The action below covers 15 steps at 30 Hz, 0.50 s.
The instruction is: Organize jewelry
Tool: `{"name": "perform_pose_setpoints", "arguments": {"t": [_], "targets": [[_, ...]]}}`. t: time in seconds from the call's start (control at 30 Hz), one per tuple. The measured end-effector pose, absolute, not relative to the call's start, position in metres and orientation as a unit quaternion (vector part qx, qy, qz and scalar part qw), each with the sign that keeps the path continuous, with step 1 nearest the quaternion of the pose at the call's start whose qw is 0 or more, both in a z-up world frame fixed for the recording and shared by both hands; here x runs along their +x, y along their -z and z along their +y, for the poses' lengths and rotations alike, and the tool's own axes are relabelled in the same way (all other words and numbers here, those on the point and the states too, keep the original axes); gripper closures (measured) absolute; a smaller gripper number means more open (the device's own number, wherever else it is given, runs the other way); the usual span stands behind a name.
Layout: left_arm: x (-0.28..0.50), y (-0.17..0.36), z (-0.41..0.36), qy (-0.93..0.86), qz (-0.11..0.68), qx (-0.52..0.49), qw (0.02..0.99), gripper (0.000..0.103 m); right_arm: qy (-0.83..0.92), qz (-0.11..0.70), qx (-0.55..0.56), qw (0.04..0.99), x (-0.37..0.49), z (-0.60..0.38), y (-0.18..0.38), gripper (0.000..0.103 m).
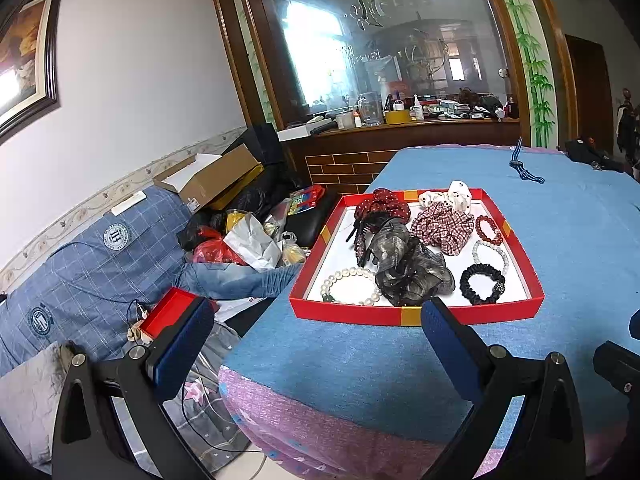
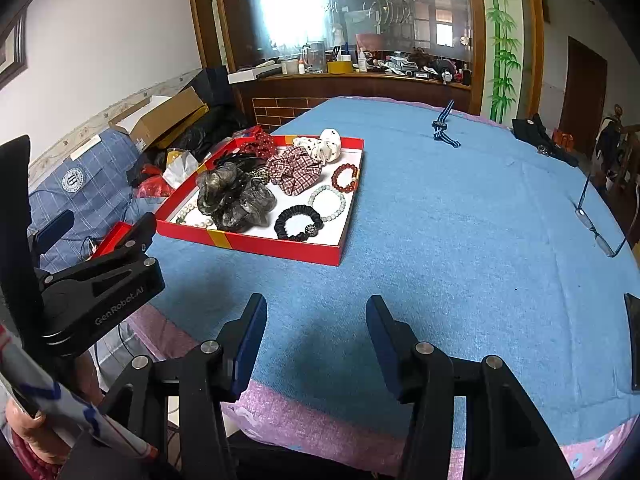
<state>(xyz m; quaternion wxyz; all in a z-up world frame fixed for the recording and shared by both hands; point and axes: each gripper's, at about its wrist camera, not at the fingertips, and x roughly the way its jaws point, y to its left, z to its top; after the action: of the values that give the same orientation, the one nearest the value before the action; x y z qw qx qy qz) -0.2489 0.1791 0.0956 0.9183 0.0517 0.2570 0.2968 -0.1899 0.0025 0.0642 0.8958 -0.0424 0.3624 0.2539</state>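
I hold both grippers wide open and empty, left gripper [image 1: 316, 320] near the red tray [image 2: 280, 246], right gripper [image 2: 316, 320] over bare blue cloth [image 2: 460, 220], since bracelets and scrunchies, like the pearl bracelet [image 1: 351, 286], already sit gathered in the tray at the table's left, which fits sorted or awaiting sorting.

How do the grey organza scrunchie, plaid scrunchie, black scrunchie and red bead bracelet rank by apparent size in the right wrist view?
1. Grey organza scrunchie
2. Plaid scrunchie
3. Black scrunchie
4. Red bead bracelet, farther away, so unsure.
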Motion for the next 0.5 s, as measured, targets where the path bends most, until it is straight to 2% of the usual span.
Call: {"name": "perform_pose_setpoints", "arguments": {"t": [0.5], "targets": [[-0.2478, -0.0940, 0.1788, -0.296, 0.256, 0.042, 0.919, 0.000, -0.244, 0.359, -0.058, 0.899, -0.1916, 0.0089, -0.0624, 0.045]]}}
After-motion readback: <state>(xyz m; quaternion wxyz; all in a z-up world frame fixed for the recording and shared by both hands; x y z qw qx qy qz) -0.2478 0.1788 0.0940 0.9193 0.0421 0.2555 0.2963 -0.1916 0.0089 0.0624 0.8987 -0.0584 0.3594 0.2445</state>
